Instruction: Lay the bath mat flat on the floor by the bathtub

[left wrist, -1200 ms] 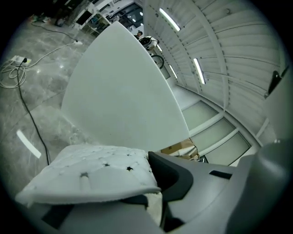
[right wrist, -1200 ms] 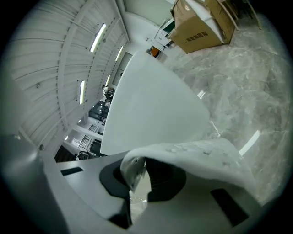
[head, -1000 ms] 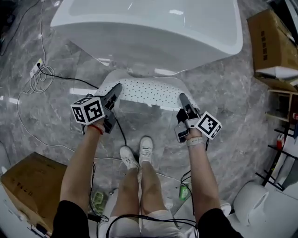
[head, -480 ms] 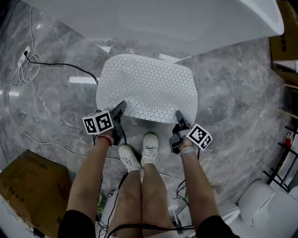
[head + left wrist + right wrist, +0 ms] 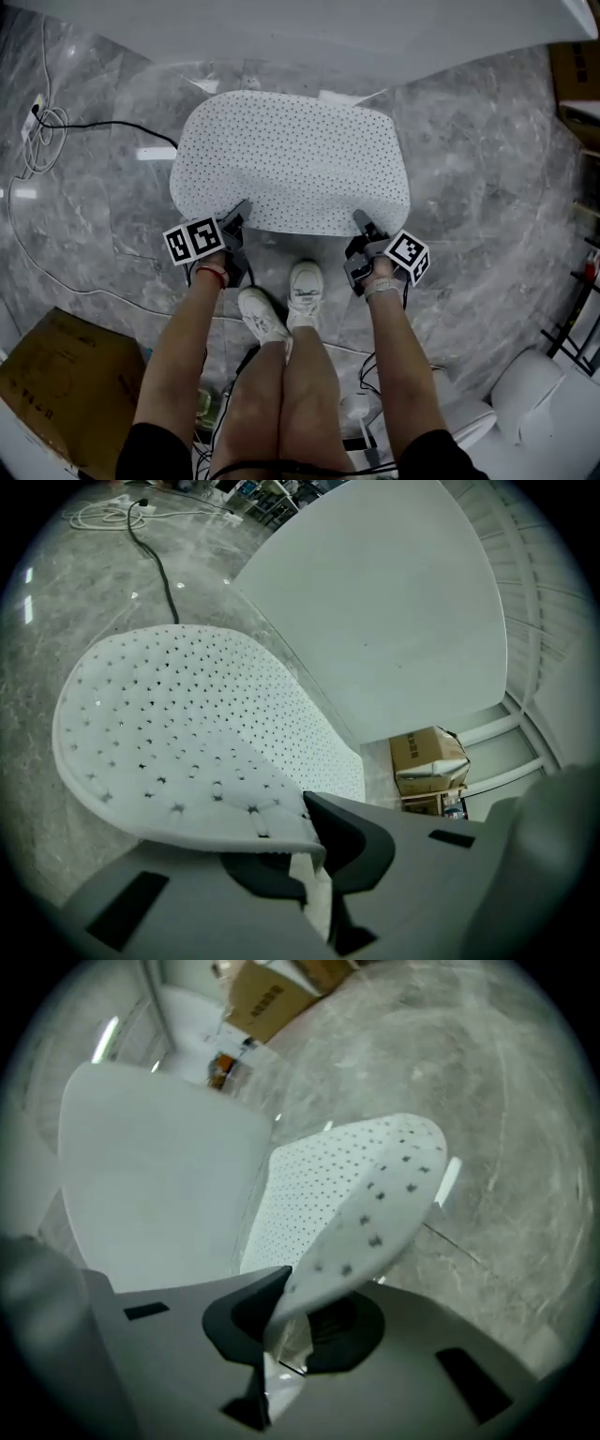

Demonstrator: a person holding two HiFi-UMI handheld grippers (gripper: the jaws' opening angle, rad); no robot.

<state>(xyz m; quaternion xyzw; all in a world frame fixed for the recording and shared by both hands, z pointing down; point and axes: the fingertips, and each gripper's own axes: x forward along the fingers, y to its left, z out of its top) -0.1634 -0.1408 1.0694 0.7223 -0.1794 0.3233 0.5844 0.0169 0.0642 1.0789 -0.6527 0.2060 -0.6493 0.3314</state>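
Grey marble floor (image 5: 469, 187), white bath mat (image 5: 291, 169) (perforated), black cable (image 5: 94, 124), cardboard box (image 5: 56, 384)

Head cam: overhead, steeply down. Cams on left claw (image 5: 241, 210), right claw (image 5: 360, 219): low, close behind jaws, facing bathtub (image 5: 328, 37). All share bath mat (image 5: 291, 159).

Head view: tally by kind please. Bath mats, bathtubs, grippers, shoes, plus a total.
bath mat: 1
bathtub: 1
grippers: 2, left gripper and right gripper, each shut on the bath mat's near edge
shoes: 2
total: 6
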